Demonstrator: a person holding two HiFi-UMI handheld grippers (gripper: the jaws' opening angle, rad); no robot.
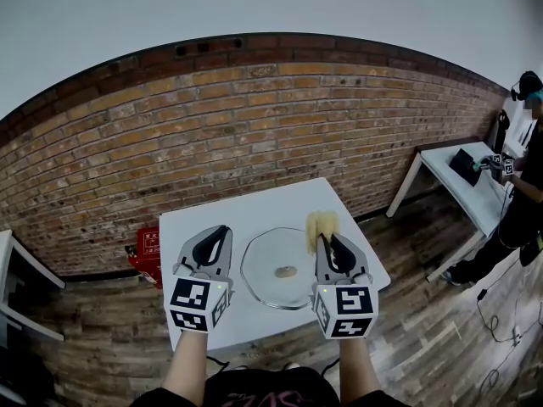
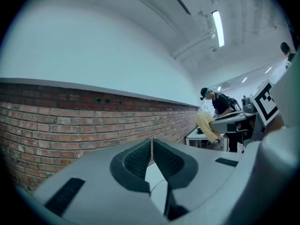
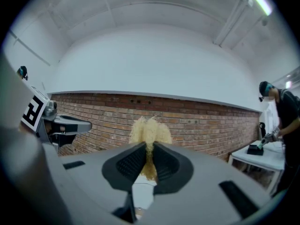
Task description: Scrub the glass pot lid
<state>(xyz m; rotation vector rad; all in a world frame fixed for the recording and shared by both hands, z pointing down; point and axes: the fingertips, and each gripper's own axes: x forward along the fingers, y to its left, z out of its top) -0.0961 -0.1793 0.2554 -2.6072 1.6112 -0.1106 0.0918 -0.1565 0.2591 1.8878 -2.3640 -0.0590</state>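
A round glass pot lid (image 1: 280, 267) with a brownish knob lies flat on the white table (image 1: 197, 224), between my two grippers. My right gripper (image 1: 327, 241) hovers over the lid's right rim, shut on a pale yellow fibrous scrubber (image 1: 321, 225) that fans out past the fingertips (image 3: 149, 132). To the lid's left my left gripper (image 1: 222, 232) is held above the table, shut with nothing between its pads (image 2: 152, 146). Both grippers point level toward the brick wall.
A red box (image 1: 149, 253) stands on the floor behind the table's left side. At the far right another white table (image 1: 472, 192) holds dark items, with a person (image 1: 523, 181) working at it. A brick wall (image 1: 221, 134) runs behind everything.
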